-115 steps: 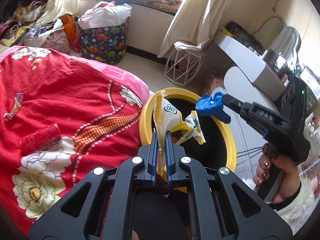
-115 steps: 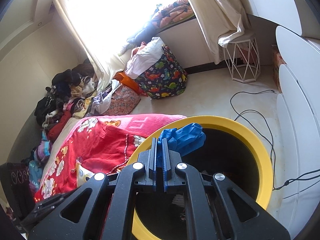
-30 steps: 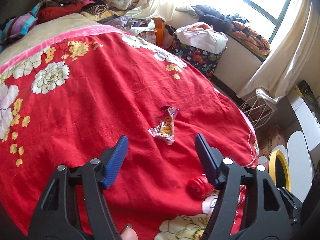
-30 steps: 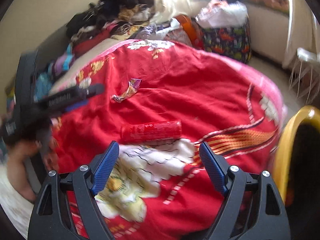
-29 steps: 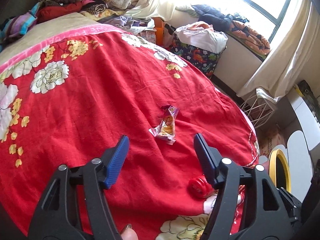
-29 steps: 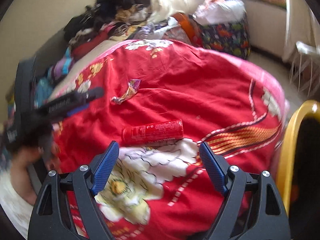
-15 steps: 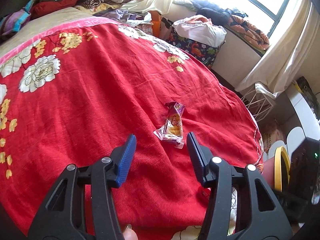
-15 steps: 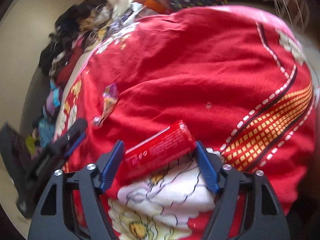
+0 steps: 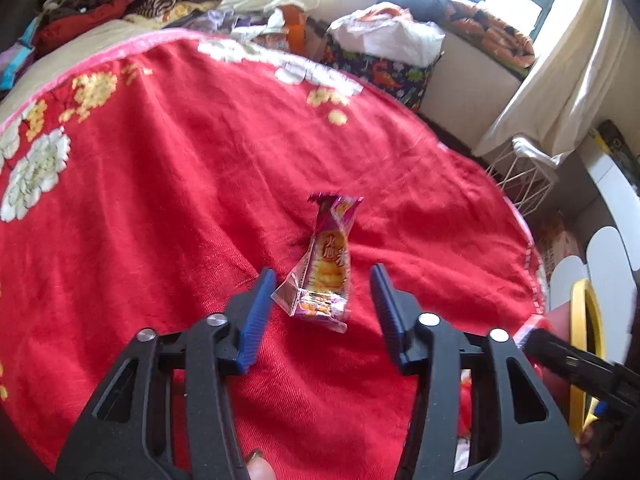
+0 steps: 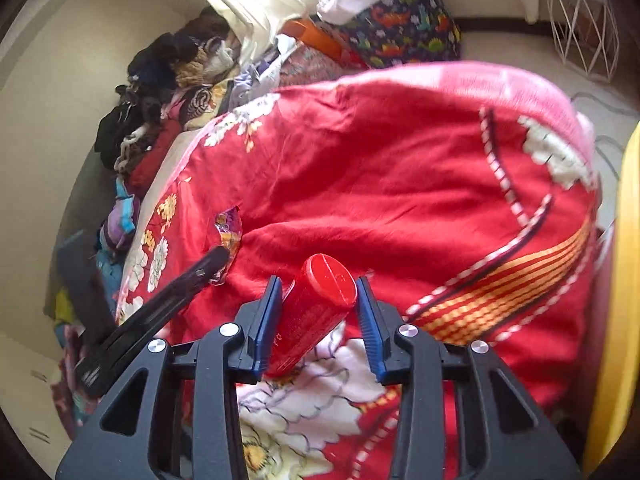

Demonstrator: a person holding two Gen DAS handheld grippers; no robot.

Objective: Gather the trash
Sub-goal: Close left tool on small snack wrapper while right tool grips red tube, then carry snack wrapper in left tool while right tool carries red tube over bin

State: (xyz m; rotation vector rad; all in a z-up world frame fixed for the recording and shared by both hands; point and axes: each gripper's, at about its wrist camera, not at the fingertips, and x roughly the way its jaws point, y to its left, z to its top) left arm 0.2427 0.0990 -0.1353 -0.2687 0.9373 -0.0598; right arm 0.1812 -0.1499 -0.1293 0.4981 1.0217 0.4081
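Pre-grasp: left hand-held gripper [image 9: 322, 308] open around crinkled purple snack wrapper [image 9: 326, 268]; right hand-held gripper [image 10: 318, 312] open around red plastic tube [image 10: 316, 312]. Next: close both.

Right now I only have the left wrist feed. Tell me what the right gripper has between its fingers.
Observer: The right gripper has a red can between its fingers, on the red blanket.
Operator: Report the grip.
Observer: Both blue pads sit close against the can's sides. I cannot tell whether it is clamped.
Operator: Give me its orientation.
Observer: Its red cap points away from the gripper and sits between the fingertips.
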